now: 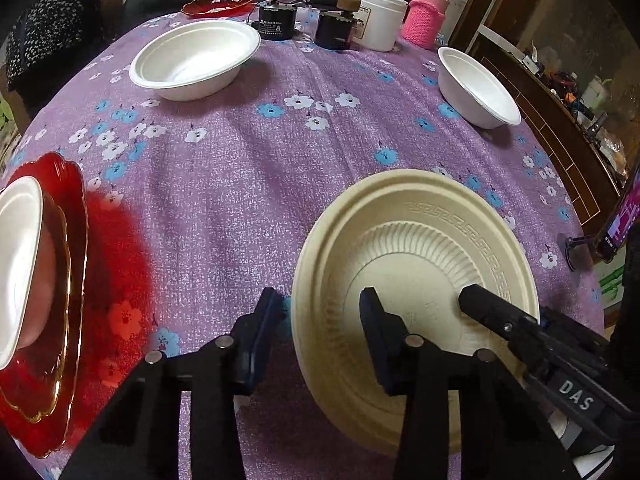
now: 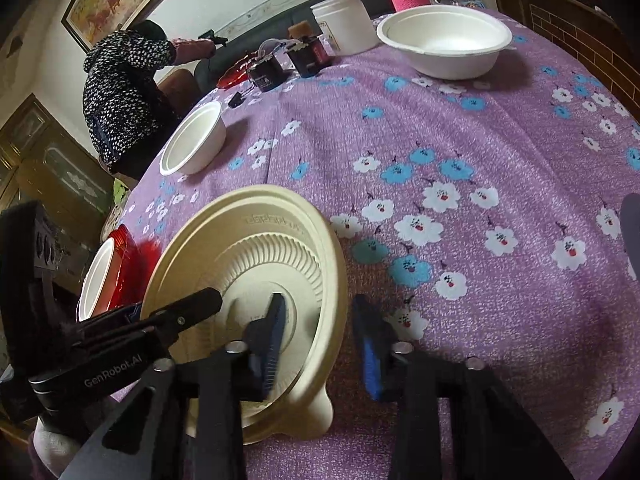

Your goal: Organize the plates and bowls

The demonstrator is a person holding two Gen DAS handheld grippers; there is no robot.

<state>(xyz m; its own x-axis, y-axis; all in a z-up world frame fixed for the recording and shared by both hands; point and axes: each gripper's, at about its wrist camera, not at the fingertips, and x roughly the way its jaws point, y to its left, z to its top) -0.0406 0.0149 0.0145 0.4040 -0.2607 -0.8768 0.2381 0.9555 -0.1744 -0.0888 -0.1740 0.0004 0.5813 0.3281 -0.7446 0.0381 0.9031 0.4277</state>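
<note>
Round table under a purple cloth (image 1: pixel 248 200) printed with white and blue flowers; it fills both views. Largest piece on it is the cream moulded plate (image 1: pixel 424 248), ribbed well, key-pattern band round the rim, lying flat at the near edge of the table, right in front of me. To its left, well apart, a red scalloped glass dish with a gold edge (image 1: pixel 74 280) sits at the table's edge with a white paper bowl (image 1: pixel 18 256) resting in it. Two more white paper bowls stand upright and apart from each other: one far left (image 1: pixel 192 60), one far right (image 1: pixel 476 88). Along the back edge: a white lidded tub (image 1: pixel 380 16), a bottle in a pink knitted sleeve (image 1: pixel 426 20), two dark jars (image 1: pixel 276 20) and a small red dish (image 1: pixel 218 4). Beyond the table, a person in a black dotted top (image 2: pixel 120 92), turned away. My left gripper (image 1: pixel 322 308) straddles the plate's left rim: one finger on the cloth just outside, the other down inside the well, fingers apart with the rim between them and no pinch visible. My right gripper (image 2: pixel 320 316) does the same on the opposite rim, inner finger over the plate's floor, outer finger just beside the edge, a sliver of cloth showing between.
</note>
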